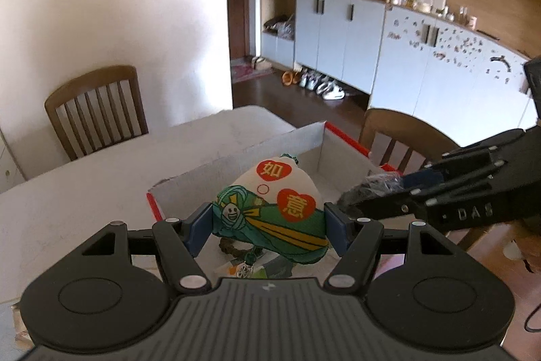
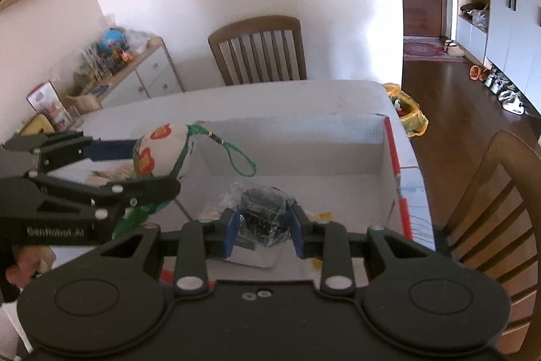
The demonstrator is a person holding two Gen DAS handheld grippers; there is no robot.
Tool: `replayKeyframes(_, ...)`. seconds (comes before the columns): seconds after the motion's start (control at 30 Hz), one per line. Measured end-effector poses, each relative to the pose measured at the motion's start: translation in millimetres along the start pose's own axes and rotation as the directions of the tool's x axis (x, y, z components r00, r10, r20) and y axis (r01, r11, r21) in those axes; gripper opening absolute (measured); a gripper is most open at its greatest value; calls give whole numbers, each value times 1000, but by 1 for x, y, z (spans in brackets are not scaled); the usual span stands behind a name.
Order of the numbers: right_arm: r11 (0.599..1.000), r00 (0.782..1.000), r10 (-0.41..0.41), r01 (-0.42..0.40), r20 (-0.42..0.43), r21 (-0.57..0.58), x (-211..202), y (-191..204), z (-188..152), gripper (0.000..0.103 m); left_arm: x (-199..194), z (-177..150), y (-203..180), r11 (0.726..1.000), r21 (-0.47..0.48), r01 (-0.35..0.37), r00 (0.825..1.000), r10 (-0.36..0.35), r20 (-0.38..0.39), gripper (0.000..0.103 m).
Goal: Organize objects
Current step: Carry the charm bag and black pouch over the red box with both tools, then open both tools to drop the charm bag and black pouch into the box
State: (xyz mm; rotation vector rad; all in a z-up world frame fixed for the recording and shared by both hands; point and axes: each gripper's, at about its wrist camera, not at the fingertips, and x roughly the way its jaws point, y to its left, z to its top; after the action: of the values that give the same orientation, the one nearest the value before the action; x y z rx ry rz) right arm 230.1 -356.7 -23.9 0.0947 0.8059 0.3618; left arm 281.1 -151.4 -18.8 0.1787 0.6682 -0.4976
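Note:
My left gripper (image 1: 268, 227) is shut on a stuffed cloth charm (image 1: 280, 208), white and green with red hearts, held over the near edge of an open cardboard box (image 1: 236, 164). In the right wrist view the same charm (image 2: 159, 151) hangs at the left with its green cord loop (image 2: 241, 163) dangling over the box (image 2: 290, 131). My right gripper (image 2: 263, 227) is shut on a dark bundle in clear plastic wrap (image 2: 263, 215), above the box floor. In the left wrist view that bundle (image 1: 372, 188) and the right gripper (image 1: 375, 192) reach in from the right.
The box stands on a white table (image 1: 84, 192) with a wooden chair (image 1: 96, 110) behind it and another chair (image 2: 500, 208) at the right. A yellow bag (image 2: 410, 110) lies past the table's far corner. Small items (image 1: 247, 266) lie on the box floor under the charm.

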Motion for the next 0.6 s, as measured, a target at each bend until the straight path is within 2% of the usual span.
replayKeyframes(0.27, 996, 997, -26, 21, -67, -81, 34, -2, -8, 31, 52, -1, 3, 999, -7, -43, 994, 42, -104, 69)
replayKeyframes(0.6, 987, 990, -50, 29, -133, -157, 70, -2, -14, 31, 91, -3, -1, 998, -20, -60, 983, 55, -177, 69)
